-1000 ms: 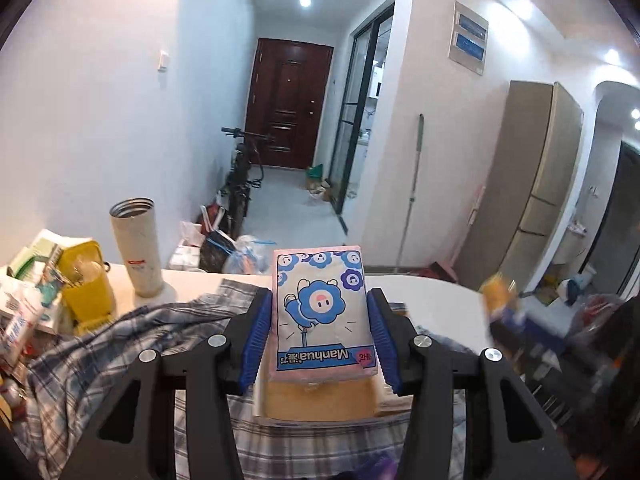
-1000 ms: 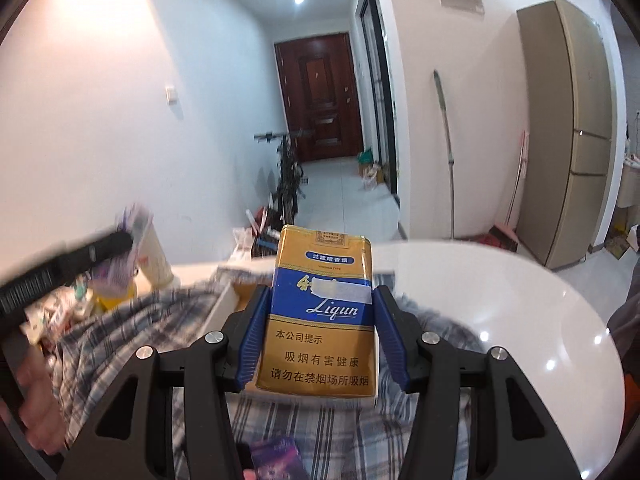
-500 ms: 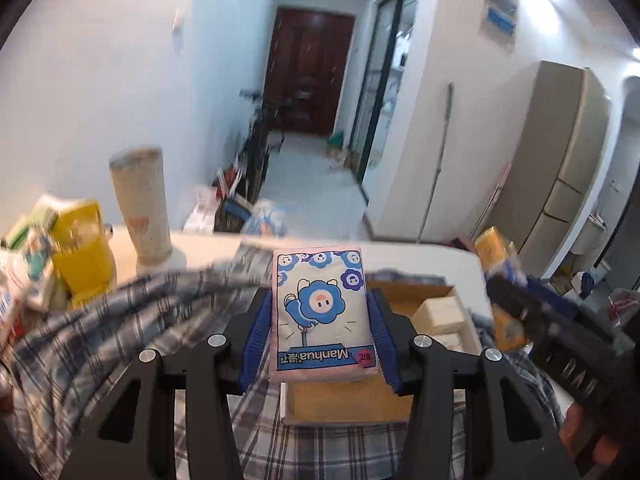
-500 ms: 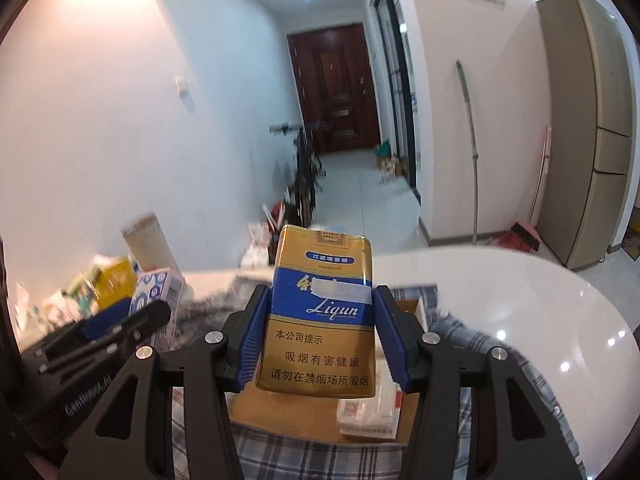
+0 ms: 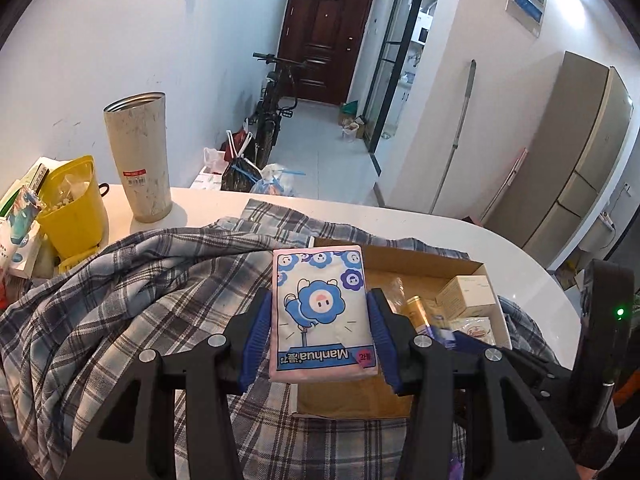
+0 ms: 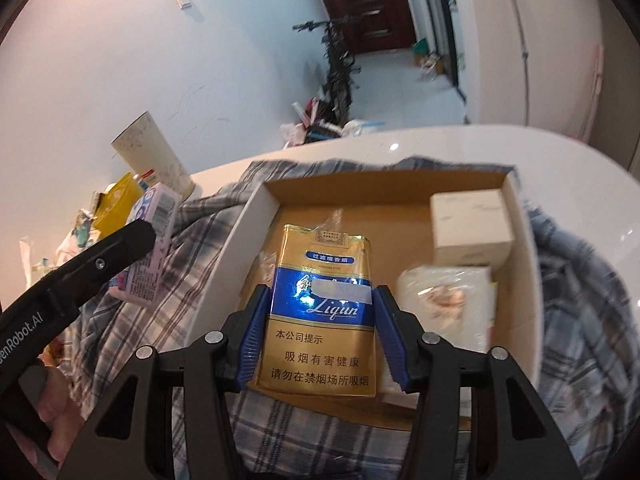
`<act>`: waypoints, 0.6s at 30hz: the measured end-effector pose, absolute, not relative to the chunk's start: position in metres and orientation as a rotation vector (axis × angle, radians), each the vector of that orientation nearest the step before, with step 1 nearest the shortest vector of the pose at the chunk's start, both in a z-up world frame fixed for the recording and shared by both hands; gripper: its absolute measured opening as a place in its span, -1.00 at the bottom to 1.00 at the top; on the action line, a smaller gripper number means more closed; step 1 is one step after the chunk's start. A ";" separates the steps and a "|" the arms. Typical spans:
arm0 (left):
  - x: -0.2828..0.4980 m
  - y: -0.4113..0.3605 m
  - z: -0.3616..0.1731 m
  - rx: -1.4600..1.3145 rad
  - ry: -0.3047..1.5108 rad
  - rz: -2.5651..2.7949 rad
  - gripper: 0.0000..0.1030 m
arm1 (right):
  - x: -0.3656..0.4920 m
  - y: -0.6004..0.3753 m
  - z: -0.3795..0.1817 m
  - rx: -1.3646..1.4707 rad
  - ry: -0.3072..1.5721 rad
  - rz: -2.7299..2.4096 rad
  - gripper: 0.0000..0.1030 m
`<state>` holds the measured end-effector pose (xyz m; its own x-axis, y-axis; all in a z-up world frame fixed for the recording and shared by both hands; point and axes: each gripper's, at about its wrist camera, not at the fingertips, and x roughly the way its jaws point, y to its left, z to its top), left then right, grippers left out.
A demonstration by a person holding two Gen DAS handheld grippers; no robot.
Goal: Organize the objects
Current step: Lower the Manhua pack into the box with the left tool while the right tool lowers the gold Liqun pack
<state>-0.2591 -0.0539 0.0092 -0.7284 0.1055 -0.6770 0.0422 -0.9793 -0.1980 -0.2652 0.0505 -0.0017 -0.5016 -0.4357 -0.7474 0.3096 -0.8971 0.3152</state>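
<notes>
While the right gripper [image 6: 320, 340] is clamping the gold-and-blue cigarette pack [image 6: 322, 312], lowering it flat into the open brown cardboard box's [image 6: 384, 188] bare left side seems wisest; the left gripper [image 5: 320, 344] is pinching the pink cartoon-printed tissue pack [image 5: 322, 312].

Beyond my table's [image 5: 440, 220] far edge a bicycle [image 5: 272, 100] leans by the wall, a mop [image 5: 456, 136] right of it, a brown door [image 5: 324, 36] behind.

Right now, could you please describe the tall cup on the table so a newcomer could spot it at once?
Start at the white table draped with a plaid shirt. At its far left, by the wall, beside a yellow bin, stands the tumbler: tall, speckled beige, open metal rim, small red-and-white sticker.
</notes>
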 end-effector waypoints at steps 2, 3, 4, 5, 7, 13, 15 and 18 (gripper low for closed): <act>-0.258 -0.053 0.010 -1.145 -0.318 2.868 -0.02 | -0.268 0.044 -0.005 1.262 -0.175 -2.401 -0.01; -0.258 -0.053 0.011 -1.145 -0.319 2.867 -0.02 | -0.269 0.043 -0.007 1.269 -0.161 -2.410 -0.01; -0.258 -0.053 0.011 -1.144 -0.318 2.867 -0.02 | -0.269 0.043 -0.009 1.277 -0.147 -2.422 -0.01; -0.257 -0.052 0.012 -1.142 -0.317 2.868 -0.02 | -0.270 0.040 -0.012 1.283 -0.133 -2.430 -0.01; -0.256 -0.051 0.013 -1.135 -0.313 2.866 -0.02 | -0.272 0.040 -0.016 1.296 -0.111 -2.445 -0.01; -0.255 -0.048 0.014 -1.125 -0.306 2.860 -0.02 | -0.270 0.040 -0.014 1.257 -0.061 -2.505 0.03; -0.256 -0.047 0.013 -1.130 -0.308 2.859 -0.02 | -0.269 0.039 -0.014 1.249 -0.045 -2.513 0.04; -0.256 -0.048 0.013 -1.137 -0.311 2.859 -0.02 | -0.269 0.039 -0.017 1.250 -0.055 -2.506 0.09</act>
